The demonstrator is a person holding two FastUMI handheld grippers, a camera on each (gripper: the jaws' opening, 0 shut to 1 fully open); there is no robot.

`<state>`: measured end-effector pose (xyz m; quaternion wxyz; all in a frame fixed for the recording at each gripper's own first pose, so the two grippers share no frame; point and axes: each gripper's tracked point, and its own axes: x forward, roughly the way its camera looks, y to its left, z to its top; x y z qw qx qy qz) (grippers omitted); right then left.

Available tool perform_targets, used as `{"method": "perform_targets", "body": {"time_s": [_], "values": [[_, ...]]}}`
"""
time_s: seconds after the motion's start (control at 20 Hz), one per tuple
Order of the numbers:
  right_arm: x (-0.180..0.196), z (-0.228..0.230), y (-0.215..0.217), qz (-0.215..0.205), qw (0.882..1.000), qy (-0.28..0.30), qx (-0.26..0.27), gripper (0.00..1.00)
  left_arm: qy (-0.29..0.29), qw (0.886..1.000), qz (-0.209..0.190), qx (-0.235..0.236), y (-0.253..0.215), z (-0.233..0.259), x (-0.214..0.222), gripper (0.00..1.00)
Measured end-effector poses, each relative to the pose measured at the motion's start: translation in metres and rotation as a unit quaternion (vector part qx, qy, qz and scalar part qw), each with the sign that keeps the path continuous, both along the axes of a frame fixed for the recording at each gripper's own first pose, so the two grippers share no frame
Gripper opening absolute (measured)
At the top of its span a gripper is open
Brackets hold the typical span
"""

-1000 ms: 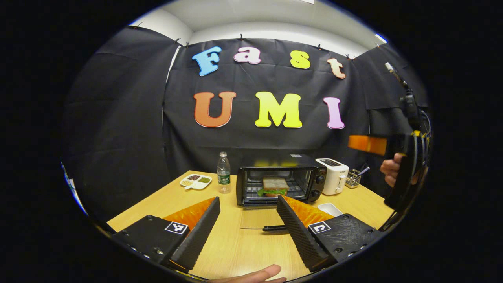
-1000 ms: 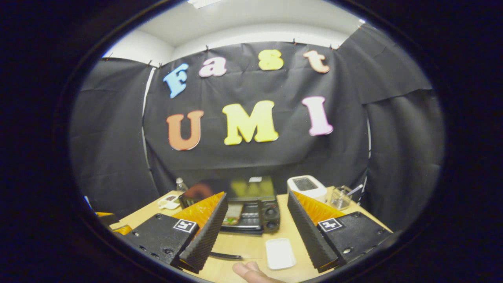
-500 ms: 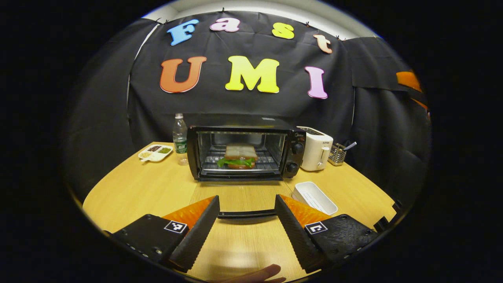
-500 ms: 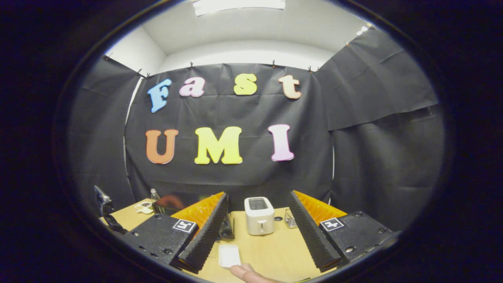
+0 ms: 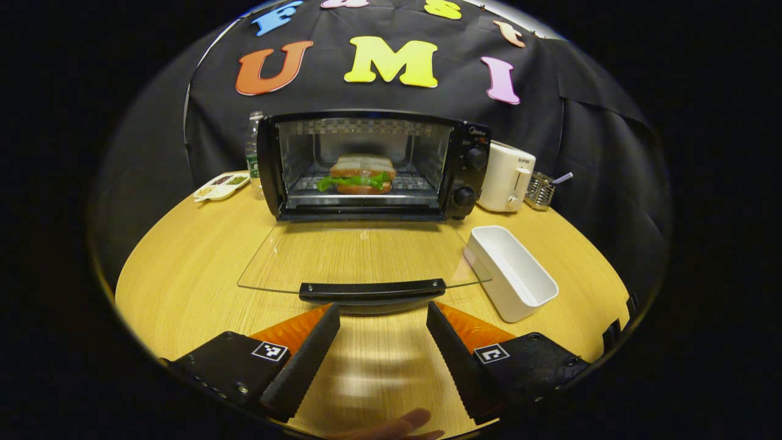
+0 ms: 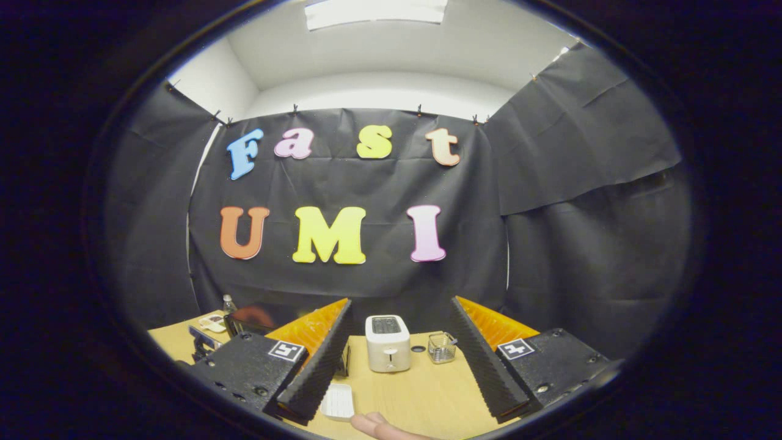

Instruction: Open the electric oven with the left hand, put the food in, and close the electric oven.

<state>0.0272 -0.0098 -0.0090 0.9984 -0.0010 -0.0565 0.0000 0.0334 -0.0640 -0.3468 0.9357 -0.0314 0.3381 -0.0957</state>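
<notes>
The black electric oven (image 5: 366, 165) stands at the back of the wooden table (image 5: 183, 269) with its glass door (image 5: 360, 256) folded down flat. A sandwich with green lettuce (image 5: 360, 174) lies on the rack inside. My left gripper (image 5: 382, 342) is open, low over the table, its fingertips just short of the door's black handle (image 5: 372, 290) and holding nothing. My right gripper (image 6: 397, 360) is also open and holds nothing, raised and facing the white toaster (image 6: 387, 342). The oven's top (image 6: 256, 318) shows at the left behind one finger.
An empty white tray (image 5: 513, 272) lies right of the oven door. The toaster (image 5: 506, 177) and a wire utensil basket (image 5: 542, 189) stand to the oven's right. A water bottle (image 5: 253, 153) and a divided snack plate (image 5: 221, 186) sit to its left. A fingertip (image 5: 391, 428) shows at the bottom.
My left gripper has dropped and moved in close to the open door's handle. My right gripper has swung away from the oven toward the toaster and pulled back.
</notes>
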Motion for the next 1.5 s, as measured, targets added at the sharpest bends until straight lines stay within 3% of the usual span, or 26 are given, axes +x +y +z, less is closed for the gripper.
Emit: {"method": "perform_targets", "body": {"time_s": [0.15,0.2,0.35,0.75,0.8,0.85,0.9,0.95,1.05,1.1,1.15,1.2,1.35,1.5], "values": [[0.006,-0.007,-0.005,0.008,1.0,-0.007,0.008,1.0,0.013,1.0,0.006,0.014,0.0,-0.01,0.007,0.95],[0.007,-0.009,-0.012,0.003,1.0,-0.01,0.006,0.89,0.017,0.999,0.01,0.027,0.003,-0.013,0.009,0.95],[0.012,-0.015,-0.033,-0.022,1.0,-0.014,0.001,0.89,0.017,0.998,0.017,0.053,0.006,-0.014,0.018,0.93],[0.017,-0.03,-0.048,-0.011,1.0,-0.005,0.013,0.89,0.028,0.998,0.024,0.056,0.006,-0.007,0.019,0.93],[0.017,-0.031,-0.05,-0.013,1.0,-0.005,0.011,1.0,0.026,0.998,0.024,0.054,0.006,-0.004,0.019,0.93],[0.016,-0.03,-0.051,-0.014,1.0,-0.005,0.01,0.89,0.026,0.998,0.026,0.05,0.007,-0.003,0.019,0.93],[0.015,-0.03,-0.052,-0.014,1.0,-0.006,0.009,0.89,0.024,0.998,0.027,0.048,0.007,0.001,0.02,0.93],[0.014,-0.031,-0.053,-0.014,1.0,-0.006,0.009,1.0,0.021,0.998,0.028,0.049,0.007,0.003,0.02,0.93],[0.011,-0.029,-0.053,-0.013,1.0,-0.008,0.007,1.0,0.007,0.998,0.028,0.056,0.006,0.013,0.022,0.93],[0.01,-0.029,-0.054,-0.014,1.0,-0.009,0.006,0.89,-0.003,0.998,0.026,0.06,0.007,0.018,0.024,0.93],[0.01,-0.029,-0.057,-0.018,1.0,-0.008,0.006,0.89,-0.008,0.998,0.027,0.06,0.007,0.022,0.026,0.93],[0.011,-0.03,-0.06,-0.027,1.0,-0.006,0.003,1.0,-0.01,0.998,0.03,0.054,0.007,0.026,0.027,0.93],[0.009,-0.03,-0.065,-0.045,0.999,-0.002,-0.012,1.0,-0.034,0.998,0.042,0.037,0.008,0.041,0.032,0.94],[0.004,-0.031,-0.058,-0.033,0.999,0.003,-0.008,1.0,-0.048,0.997,0.047,0.033,0.01,0.056,0.041,0.94]]}}
